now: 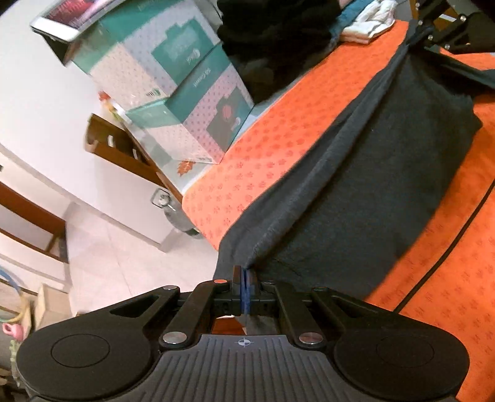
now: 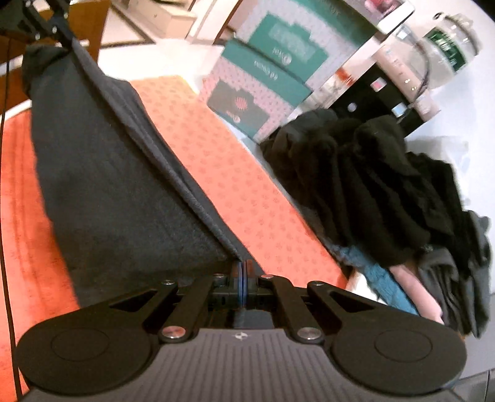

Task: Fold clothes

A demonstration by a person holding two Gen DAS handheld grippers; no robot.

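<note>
Both the left tongs (image 1: 244,280) and the right tongs (image 2: 242,270) pinch opposite ends of the dark grey garment (image 1: 371,173), pulling its top edge taut so it hangs straight over the orange-covered bench (image 1: 278,136).

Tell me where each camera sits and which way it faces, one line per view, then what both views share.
Left wrist: sits on the left claw, looks along the taut dark garment towards the right claw.
Right wrist: sits on the right claw, looks back along the garment to the left claw.
Shared: garment, orange cloth, boxes, clothes pile.
</note>
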